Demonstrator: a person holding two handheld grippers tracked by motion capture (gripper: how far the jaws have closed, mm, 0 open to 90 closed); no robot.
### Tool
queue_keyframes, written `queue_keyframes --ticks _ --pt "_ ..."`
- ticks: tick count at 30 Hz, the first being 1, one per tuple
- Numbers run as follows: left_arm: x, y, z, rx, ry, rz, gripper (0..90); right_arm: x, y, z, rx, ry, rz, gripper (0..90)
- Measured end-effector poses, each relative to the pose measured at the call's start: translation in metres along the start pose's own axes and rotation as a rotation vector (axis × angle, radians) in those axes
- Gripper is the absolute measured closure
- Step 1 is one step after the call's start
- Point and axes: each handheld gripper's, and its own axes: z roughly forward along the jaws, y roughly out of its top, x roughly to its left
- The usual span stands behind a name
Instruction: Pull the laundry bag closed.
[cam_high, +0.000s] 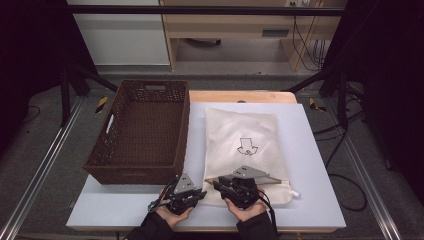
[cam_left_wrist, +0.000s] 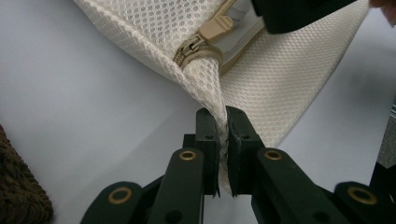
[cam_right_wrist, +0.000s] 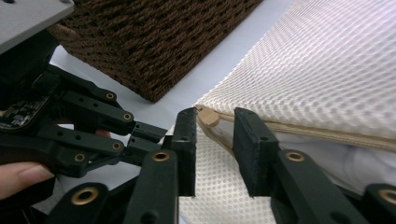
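Observation:
A cream mesh bag (cam_high: 242, 145) with a small printed drawing lies flat on the white table (cam_high: 320, 165). My left gripper (cam_high: 202, 193) is at the bag's near-left corner. In the left gripper view it (cam_left_wrist: 223, 140) is shut on that corner of mesh (cam_left_wrist: 280, 79), just below the tan zipper slider (cam_left_wrist: 198, 46). My right gripper (cam_high: 216, 183) is right beside it at the bag's near edge. In the right gripper view its jaws (cam_right_wrist: 215, 126) stand a little apart around the tan zipper pull (cam_right_wrist: 208, 117), not clamped on it.
A dark brown woven basket (cam_high: 140, 130) stands empty on the table left of the bag, and its corner (cam_right_wrist: 154, 42) is close to both grippers. A wooden board edge (cam_high: 240, 96) and a desk lie beyond the table. A white cord end (cam_high: 296, 193) sticks out at the bag's near-right corner.

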Motion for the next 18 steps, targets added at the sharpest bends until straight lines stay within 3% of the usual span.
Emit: queue_keyframes --ticks 5,18 --pt "0.0 0.0 0.0 0.004 0.006 0.009 83.8 -0.001 0.0 0.011 0.031 -0.009 0.01 74.7" --pt "0.0 -0.001 0.002 0.015 0.008 0.013 83.5 -0.001 0.003 0.022 0.05 0.031 0.024 80.0"
